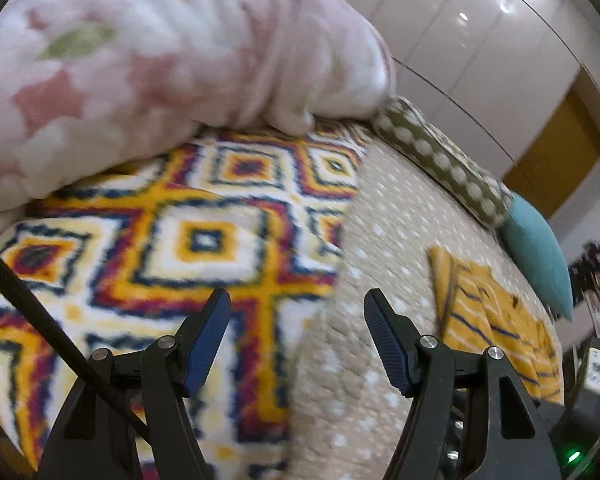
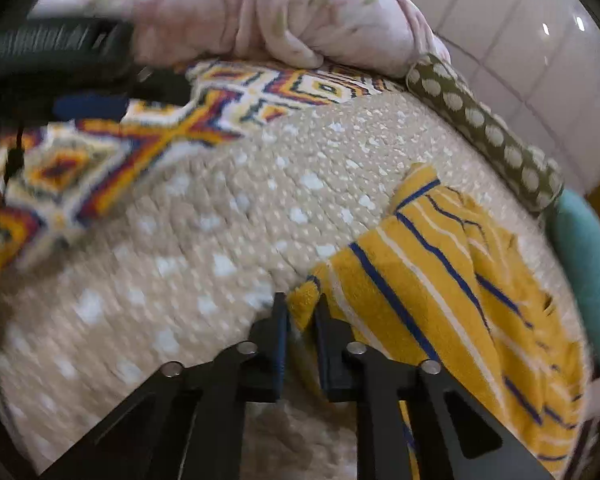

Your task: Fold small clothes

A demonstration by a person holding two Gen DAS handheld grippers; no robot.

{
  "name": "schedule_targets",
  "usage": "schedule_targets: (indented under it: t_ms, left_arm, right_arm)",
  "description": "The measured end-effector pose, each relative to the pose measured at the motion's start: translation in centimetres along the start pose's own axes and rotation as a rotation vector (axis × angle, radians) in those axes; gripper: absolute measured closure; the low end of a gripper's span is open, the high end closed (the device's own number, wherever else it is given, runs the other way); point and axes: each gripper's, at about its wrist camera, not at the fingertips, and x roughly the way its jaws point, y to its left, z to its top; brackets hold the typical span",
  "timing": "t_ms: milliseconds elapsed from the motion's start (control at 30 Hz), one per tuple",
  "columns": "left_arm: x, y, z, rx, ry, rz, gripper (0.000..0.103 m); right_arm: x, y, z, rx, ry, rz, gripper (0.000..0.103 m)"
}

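Note:
A small yellow garment with blue and white stripes (image 2: 440,280) lies rumpled on the beige dotted bedspread (image 2: 204,240). My right gripper (image 2: 302,308) is shut on the garment's near left corner, low over the bed. The garment also shows in the left wrist view (image 1: 496,320), at the right. My left gripper (image 1: 296,308) is open and empty, above the edge where a diamond-patterned blanket (image 1: 172,240) meets the bedspread (image 1: 380,248). The left gripper's body shows dark and blurred in the right wrist view (image 2: 80,60), at the upper left.
A pink floral quilt (image 1: 148,60) is heaped at the back on the patterned blanket (image 2: 148,136). An olive dotted bolster (image 2: 488,128) and a teal cushion (image 2: 592,276) lie along the bed's far edge. White wardrobe doors (image 1: 480,40) stand behind.

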Motion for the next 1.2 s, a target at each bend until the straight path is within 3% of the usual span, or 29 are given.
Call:
schedule_targets:
  t_ms: [233,367,433,600,733,933,1100,1200]
  left_arm:
    - [-0.2,1.9,0.7,-0.055,-0.012,0.005,0.035]
    - [-0.2,0.8,0.6,-0.028,-0.01,-0.008,0.035]
    - [-0.3,0.2,0.4,-0.017,-0.009,-0.017,0.035]
    - [-0.8,-2.3,-0.2,0.024,-0.008,-0.059,0.035]
    - [-1.1,-6.0,-1.4,0.101,0.002,-0.116,0.035]
    - [0.1,-12.8,-4.8,0.262,0.074,-0.224,0.034]
    - [2.9,-15.7,-7.3,0.348,0.161,-0.199,0.034]
    - [5.1,-16.2,-8.9,0.389,0.228,-0.131,0.034]
  right_arm:
    - [0.8,-0.5,1.1,0.173,0.007,0.172,0.092]
    - [0.8,-1.2,0.6,0.247,0.004,0.256,0.087]
    - [0.2,-1.6,0.2,0.284,-0.002,0.284,0.077]
    - [-2.6,-3.6,-1.1,0.375,-0.055,0.336,0.076]
    - [-6.1,-7.7,-3.8,0.465,-0.112,0.295,0.076]
    - [-6.9,-16.4,-7.6,0.647,-0.101,0.096,0.076]
    - [-3.8,-21.4,-8.8,0.754,-0.038,0.07,0.076]
    - [-1.4,-23.2,-8.5,0.782,-0.002,0.044,0.079]
